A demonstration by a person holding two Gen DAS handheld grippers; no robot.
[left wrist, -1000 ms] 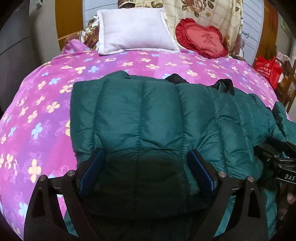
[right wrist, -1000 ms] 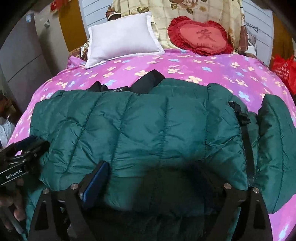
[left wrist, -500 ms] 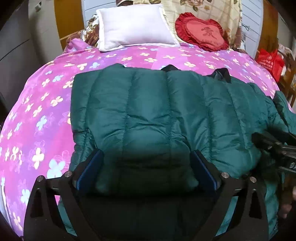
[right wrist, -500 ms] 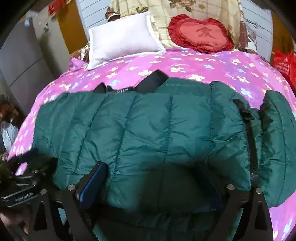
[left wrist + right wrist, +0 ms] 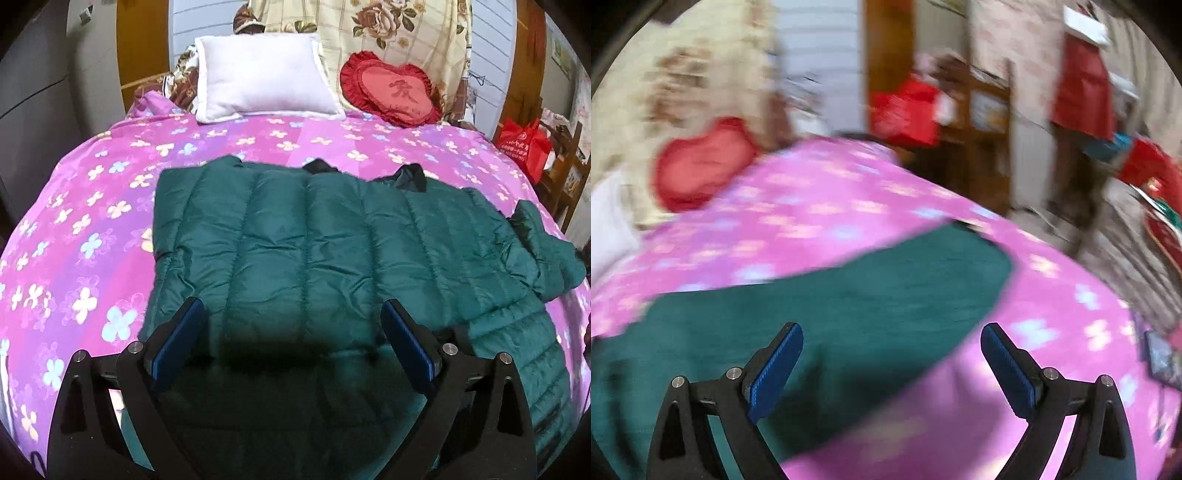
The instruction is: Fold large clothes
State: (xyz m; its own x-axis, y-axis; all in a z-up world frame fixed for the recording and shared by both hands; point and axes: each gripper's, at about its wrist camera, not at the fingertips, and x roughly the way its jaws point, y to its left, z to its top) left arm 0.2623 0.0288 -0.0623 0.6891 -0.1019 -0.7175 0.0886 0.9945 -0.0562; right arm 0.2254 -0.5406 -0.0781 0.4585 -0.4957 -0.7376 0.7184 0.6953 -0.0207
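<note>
A dark green quilted down jacket [image 5: 332, 251] lies folded across the pink flowered bedspread [image 5: 92, 206], a sleeve [image 5: 546, 254] sticking out to its right. My left gripper [image 5: 291, 343] hovers open just above the jacket's near edge, with nothing between its blue pads. The right wrist view is motion-blurred. In it my right gripper [image 5: 892, 363] stands open and empty over the right end of the jacket [image 5: 831, 306], where green fabric meets the bedspread [image 5: 1052, 314].
A white pillow [image 5: 262, 88] and a red heart cushion [image 5: 391, 92] lean against a floral quilt at the head of the bed. A red bag [image 5: 524, 147] and wooden furniture [image 5: 982, 122] stand beyond the bed's right side.
Both grippers have let go of the jacket's folded edge and drawn back from it. The right gripper has swung fast to the right, toward the jacket's sleeve end.
</note>
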